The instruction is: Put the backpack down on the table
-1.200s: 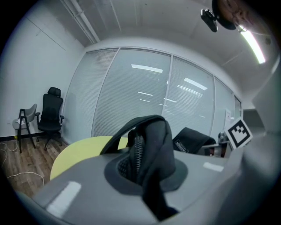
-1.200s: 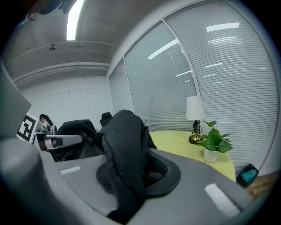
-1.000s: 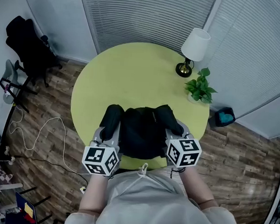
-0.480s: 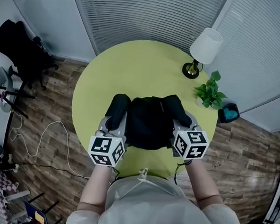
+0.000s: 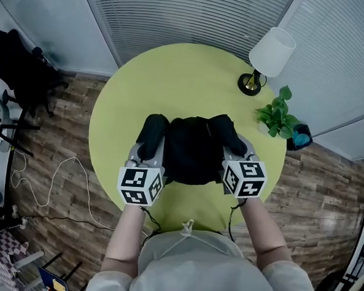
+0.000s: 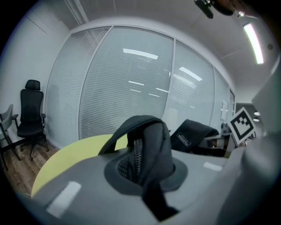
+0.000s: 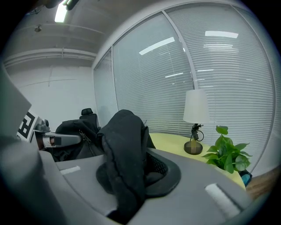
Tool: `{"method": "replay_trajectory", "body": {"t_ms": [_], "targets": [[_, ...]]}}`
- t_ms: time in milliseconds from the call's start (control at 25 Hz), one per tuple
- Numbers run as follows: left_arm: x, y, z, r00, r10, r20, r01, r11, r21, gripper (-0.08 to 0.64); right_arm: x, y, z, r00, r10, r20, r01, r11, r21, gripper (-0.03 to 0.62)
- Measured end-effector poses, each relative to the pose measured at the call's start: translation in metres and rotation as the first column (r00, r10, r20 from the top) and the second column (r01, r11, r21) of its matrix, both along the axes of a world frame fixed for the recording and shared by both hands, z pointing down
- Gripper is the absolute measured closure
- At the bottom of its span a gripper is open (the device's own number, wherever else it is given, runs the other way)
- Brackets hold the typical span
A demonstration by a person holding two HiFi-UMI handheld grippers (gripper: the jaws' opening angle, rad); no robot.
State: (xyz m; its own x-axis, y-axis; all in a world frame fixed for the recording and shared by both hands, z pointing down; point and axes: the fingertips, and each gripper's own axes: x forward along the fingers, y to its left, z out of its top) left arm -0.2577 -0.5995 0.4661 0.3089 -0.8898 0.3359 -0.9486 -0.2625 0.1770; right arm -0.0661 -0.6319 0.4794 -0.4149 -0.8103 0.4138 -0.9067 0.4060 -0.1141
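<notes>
The black backpack (image 5: 194,150) hangs between my two grippers over the near half of the round yellow-green table (image 5: 186,80). My left gripper (image 5: 147,151) is shut on a padded shoulder strap (image 6: 147,145) at the bag's left side. My right gripper (image 5: 236,146) is shut on the other black strap (image 7: 125,154) at its right side. In the left gripper view the bag's body (image 6: 193,134) shows to the right. I cannot tell whether the bag's bottom touches the tabletop.
A white-shaded lamp (image 5: 268,58) and a small potted plant (image 5: 281,117) stand at the table's far right edge. A black office chair (image 5: 20,70) is on the wood floor at left, with a cable (image 5: 57,177) lying near it. Window blinds (image 5: 196,19) curve behind the table.
Both grippers have carried the backpack away from the person's body, from the table's near edge to farther over the tabletop. Both grips have stayed the same.
</notes>
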Motion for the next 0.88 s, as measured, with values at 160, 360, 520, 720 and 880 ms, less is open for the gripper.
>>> {"method": "replay_trajectory", "body": {"t_ms": [160, 360, 520, 720, 880], "targets": [[-0.001, -0.004, 0.012, 1.000, 0.008, -0.003, -0.008, 1.000, -0.024, 0.531, 0.001, -0.005, 0.011, 1.000, 0.007, -0.006, -0.007, 1.000, -0.023, 0.561], [0.002, -0.008, 0.022, 1.000, 0.021, -0.006, -0.021, 0.999, -0.035, 0.531, 0.005, -0.009, 0.023, 1.000, 0.012, -0.010, -0.012, 0.999, -0.038, 0.561], [0.000, -0.011, 0.022, 1.000, 0.028, -0.013, -0.028, 0.999, -0.030, 0.529, 0.004, -0.013, 0.025, 1.000, 0.006, -0.017, -0.006, 0.999, -0.045, 0.560], [-0.005, -0.012, 0.034, 1.000, 0.004, -0.008, -0.004, 0.998, -0.062, 0.529, 0.005, -0.014, 0.036, 0.999, 0.003, -0.040, -0.005, 0.997, -0.073, 0.557], [-0.004, -0.013, 0.048, 1.000, -0.005, 0.018, 0.006, 0.997, -0.077, 0.528, 0.010, -0.016, 0.051, 0.997, 0.041, -0.071, -0.047, 0.995, -0.088, 0.554]]}}
